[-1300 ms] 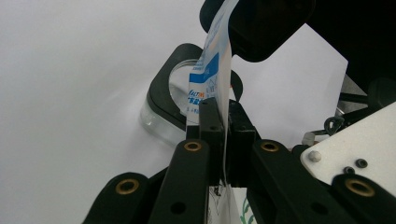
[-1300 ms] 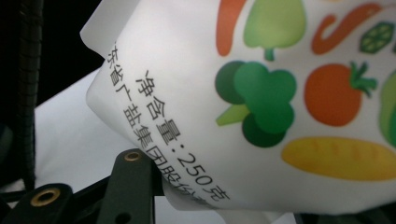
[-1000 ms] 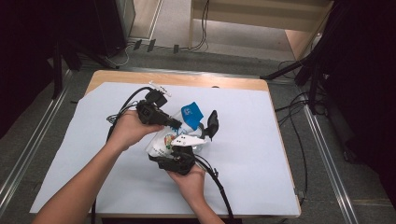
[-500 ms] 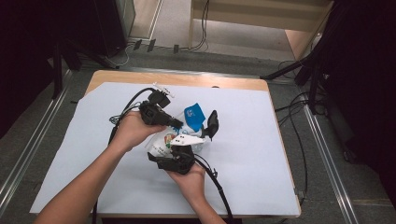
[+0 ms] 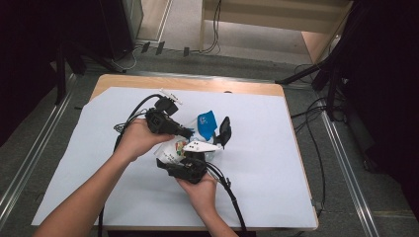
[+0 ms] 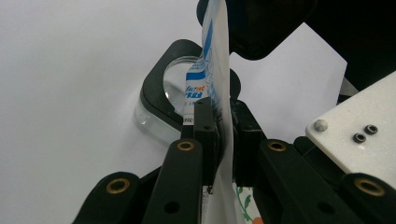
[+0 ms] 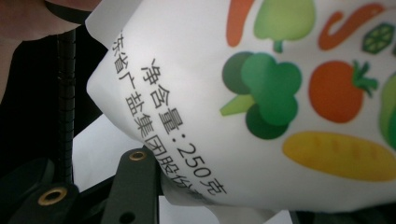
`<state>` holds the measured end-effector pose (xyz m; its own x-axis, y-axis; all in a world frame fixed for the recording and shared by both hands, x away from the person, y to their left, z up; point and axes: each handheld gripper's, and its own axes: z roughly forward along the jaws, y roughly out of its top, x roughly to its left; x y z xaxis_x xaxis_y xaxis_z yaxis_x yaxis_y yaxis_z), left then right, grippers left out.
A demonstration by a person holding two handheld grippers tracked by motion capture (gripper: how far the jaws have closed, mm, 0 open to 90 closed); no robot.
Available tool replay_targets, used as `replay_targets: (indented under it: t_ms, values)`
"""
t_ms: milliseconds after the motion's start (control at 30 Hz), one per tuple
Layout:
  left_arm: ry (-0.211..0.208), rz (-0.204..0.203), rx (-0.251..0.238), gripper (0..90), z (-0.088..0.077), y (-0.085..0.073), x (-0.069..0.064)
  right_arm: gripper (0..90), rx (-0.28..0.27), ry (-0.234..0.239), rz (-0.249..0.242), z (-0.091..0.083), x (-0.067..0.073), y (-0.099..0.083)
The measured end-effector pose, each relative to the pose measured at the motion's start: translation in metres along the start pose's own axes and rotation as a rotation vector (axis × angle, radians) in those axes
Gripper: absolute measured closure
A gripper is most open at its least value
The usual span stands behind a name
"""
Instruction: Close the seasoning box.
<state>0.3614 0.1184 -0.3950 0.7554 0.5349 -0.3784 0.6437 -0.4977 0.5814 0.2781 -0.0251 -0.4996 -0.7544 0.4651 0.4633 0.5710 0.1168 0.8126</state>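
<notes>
Salt bag (image 6: 215, 70) is being clamped at its top edge by left jaws and cradled between right jaws; a tear is being risked if pulled apart.

A wooden desk (image 5: 232, 88) is seen standing on a grey floor (image 5: 29, 148). Most of the desktop is covered by a large white sheet (image 5: 267, 163), laid flat and slightly askew; a strip of bare wood is left exposed along the far edge and at the far left corner. In the left gripper view, a clear container with a black rim (image 6: 161, 100) is seen resting directly on the sheet. The near right corner of the sheet is found close to the desk edge.
</notes>
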Motion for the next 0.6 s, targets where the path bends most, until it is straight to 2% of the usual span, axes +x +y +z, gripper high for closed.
replay_targets:
  t_ms: [167, 467, 600]
  values:
    - [0.018, -0.001, 0.006, 89.5, -0.0005, -0.0001, -0.0001, 58.6, 0.007, 0.001, -0.020, 0.0026, 0.0014, 0.0002]
    - [0.021, -0.025, 0.005, 90.0, 0.0016, 0.0037, 0.0001, 55.5, 0.028, -0.042, -0.090, 0.0040, 0.0068, 0.0024]
    - [0.034, -0.023, 0.001, 90.0, 0.0028, 0.0054, -0.0021, 61.4, 0.026, -0.039, -0.071, 0.0031, 0.0045, 0.0038]
